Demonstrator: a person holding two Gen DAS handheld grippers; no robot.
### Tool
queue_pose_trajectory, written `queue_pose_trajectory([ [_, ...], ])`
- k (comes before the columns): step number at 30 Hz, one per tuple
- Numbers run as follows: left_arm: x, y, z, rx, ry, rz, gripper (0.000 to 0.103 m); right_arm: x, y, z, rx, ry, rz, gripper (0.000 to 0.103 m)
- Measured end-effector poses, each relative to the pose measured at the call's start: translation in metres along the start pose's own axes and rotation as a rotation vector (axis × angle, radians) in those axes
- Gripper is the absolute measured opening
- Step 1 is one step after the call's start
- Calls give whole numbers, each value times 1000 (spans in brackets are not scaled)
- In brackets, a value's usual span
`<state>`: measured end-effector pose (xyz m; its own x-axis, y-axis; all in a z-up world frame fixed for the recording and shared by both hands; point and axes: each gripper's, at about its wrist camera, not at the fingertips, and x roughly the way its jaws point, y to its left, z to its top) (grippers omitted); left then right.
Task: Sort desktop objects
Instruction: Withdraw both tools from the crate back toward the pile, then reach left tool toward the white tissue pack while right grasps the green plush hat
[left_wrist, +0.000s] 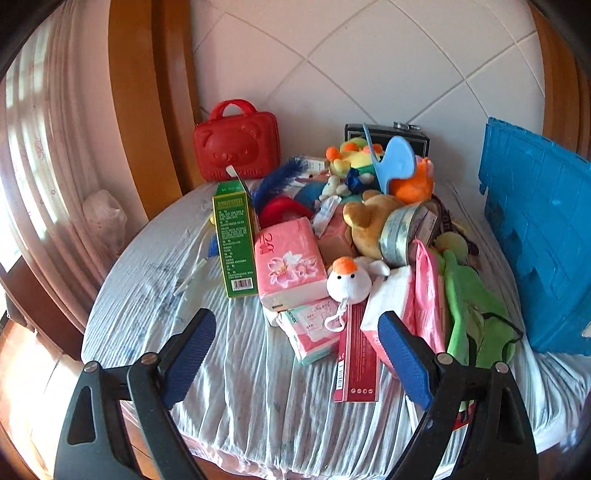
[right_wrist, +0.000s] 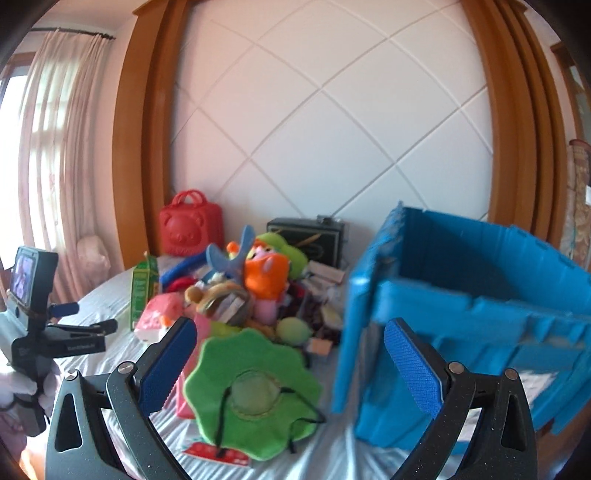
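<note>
A heap of objects lies on a round table covered in pale cloth (left_wrist: 229, 387). It holds a green carton (left_wrist: 236, 243), a pink tissue pack (left_wrist: 288, 262), a white duck plush (left_wrist: 349, 278), a red flat box (left_wrist: 356, 362), a brown bear plush (left_wrist: 369, 221), a tin can (left_wrist: 406, 232) and a green felt hat (right_wrist: 251, 391). My left gripper (left_wrist: 299, 354) is open and empty, just short of the tissue packs. My right gripper (right_wrist: 291, 362) is open and empty above the green hat, beside the blue crate (right_wrist: 472, 325).
A red bear-face case (left_wrist: 236, 144) and a dark box (left_wrist: 388, 138) stand at the back by the tiled wall. The blue crate (left_wrist: 535, 236) stands at the table's right side. The left gripper's body (right_wrist: 40, 332) shows at the left of the right wrist view.
</note>
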<state>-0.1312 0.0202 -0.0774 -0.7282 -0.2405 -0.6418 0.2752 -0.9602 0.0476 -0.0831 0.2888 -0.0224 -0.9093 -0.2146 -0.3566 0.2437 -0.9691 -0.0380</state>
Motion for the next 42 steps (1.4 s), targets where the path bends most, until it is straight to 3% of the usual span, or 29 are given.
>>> queue_pose_trajectory([
  [8,47,-6,-16,80,84,-108,90,64,29,-51,71,189,26,103],
  [15,72,-27,-19,147,115,-217,90,110,31,-89,183,353,-24,102],
  [19,81,-40,-21,175,135,-264,90,119,36,-100,182,407,-54,89],
  [26,109,-57,-15,153,187,-319,90,125,35,-108,182,452,-71,88],
  [29,116,-64,-14,156,163,-316,90,132,35,-111,179,467,-64,88],
  [30,118,-65,-14,157,158,-324,89,135,36,-111,178,472,-59,88],
  [32,122,-68,-15,151,167,-373,72,141,40,-115,171,481,-47,88],
  [34,122,-70,-16,150,173,-417,61,147,43,-120,167,499,-40,83],
  [36,120,-71,-18,166,166,-411,61,154,43,-126,173,522,-33,78],
  [42,122,-69,-17,164,159,-420,61,167,49,-136,158,533,-1,78],
])
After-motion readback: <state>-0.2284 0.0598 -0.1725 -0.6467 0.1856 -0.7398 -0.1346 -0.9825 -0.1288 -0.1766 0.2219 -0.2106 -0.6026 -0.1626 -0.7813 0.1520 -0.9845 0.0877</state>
